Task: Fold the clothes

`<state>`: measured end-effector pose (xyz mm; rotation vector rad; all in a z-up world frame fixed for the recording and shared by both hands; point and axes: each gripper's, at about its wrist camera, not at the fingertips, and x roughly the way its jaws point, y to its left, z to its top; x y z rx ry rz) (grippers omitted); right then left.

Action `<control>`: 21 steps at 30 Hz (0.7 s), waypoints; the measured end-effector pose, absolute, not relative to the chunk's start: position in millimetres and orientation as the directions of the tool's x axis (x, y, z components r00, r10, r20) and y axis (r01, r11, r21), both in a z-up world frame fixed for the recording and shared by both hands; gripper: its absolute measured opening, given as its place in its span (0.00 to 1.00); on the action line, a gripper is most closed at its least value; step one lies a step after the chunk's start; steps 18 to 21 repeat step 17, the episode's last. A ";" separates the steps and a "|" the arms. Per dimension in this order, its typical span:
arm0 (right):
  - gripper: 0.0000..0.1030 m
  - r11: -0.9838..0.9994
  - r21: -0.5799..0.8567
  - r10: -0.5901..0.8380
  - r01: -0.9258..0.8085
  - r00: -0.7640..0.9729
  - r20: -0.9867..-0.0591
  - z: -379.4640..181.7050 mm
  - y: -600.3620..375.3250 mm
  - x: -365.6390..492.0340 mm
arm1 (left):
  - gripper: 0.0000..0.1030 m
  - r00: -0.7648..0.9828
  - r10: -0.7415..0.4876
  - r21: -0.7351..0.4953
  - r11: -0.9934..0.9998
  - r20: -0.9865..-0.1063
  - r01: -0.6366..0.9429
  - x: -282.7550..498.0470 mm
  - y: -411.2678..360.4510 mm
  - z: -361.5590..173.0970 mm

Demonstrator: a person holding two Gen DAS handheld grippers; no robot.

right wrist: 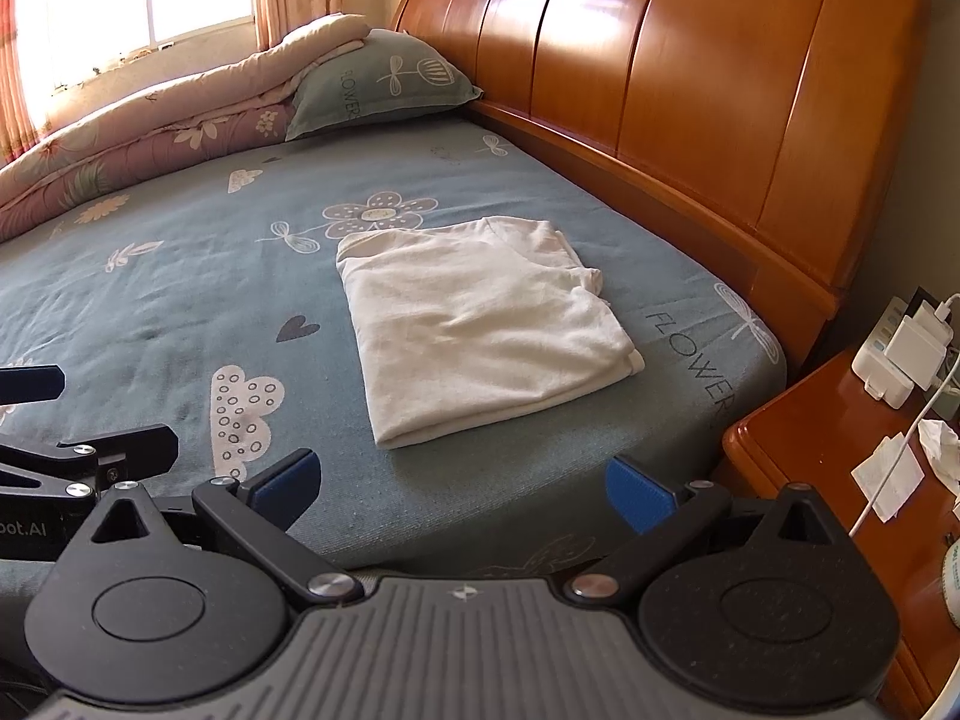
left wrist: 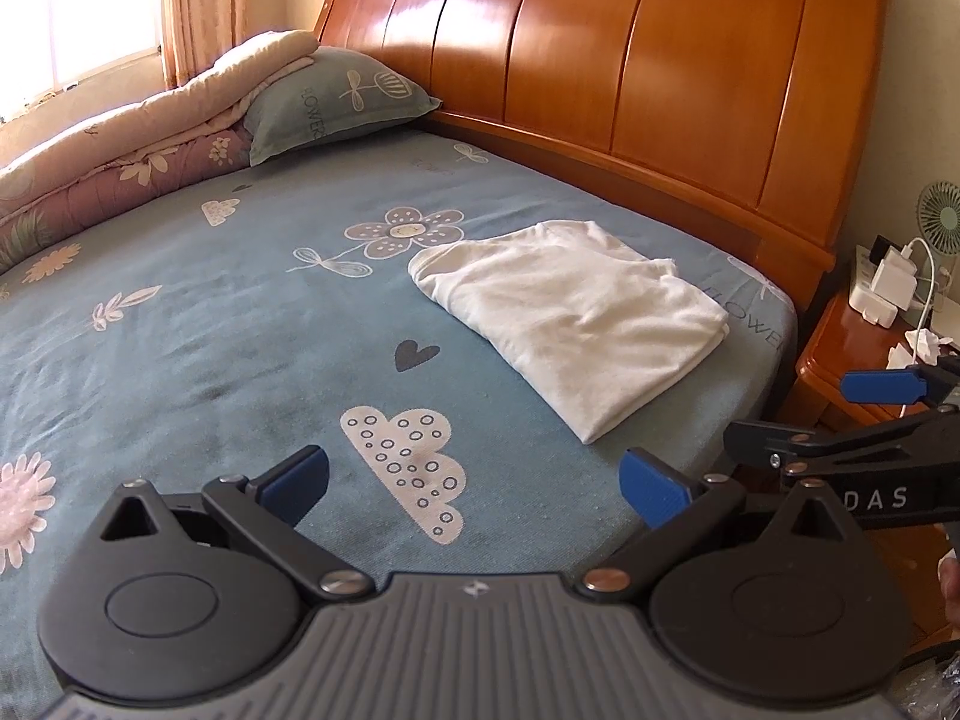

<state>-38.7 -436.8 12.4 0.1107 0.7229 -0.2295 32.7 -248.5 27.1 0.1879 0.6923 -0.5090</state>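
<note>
A white garment [left wrist: 576, 318] lies folded into a flat rectangle on the blue patterned bed sheet [left wrist: 210, 330], near the headboard end. The same white garment [right wrist: 480, 324] sits centred in the right wrist view. My left gripper [left wrist: 474, 486] hovers open over the sheet, short of the garment, with nothing between its blue pads. My right gripper [right wrist: 462, 489] is also open and empty, held back at the bed's near edge. The right gripper's fingers [left wrist: 882, 387] show at the right edge of the left wrist view.
A wooden headboard [left wrist: 630, 60] runs behind the garment. A green pillow [left wrist: 336, 96] and a rolled quilt [left wrist: 120, 144] lie at the far end of the bed. A wooden nightstand [right wrist: 840, 468] with chargers, cable and paper scraps stands right of the bed.
</note>
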 end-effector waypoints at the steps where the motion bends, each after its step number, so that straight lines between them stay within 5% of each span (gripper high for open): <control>1: 1.00 0.969 0.023 -0.169 0.245 0.727 -0.666 12.7 -436.6 -38.8 | 0.99 0.655 -0.384 0.001 0.862 -0.650 0.506 32.6 -248.4 27.1; 21: 1.00 0.969 0.018 -0.170 0.247 0.719 -0.674 10.7 -435.5 -36.4 | 0.99 0.635 -0.406 0.005 0.840 -0.657 0.543 31.4 -253.2 22.9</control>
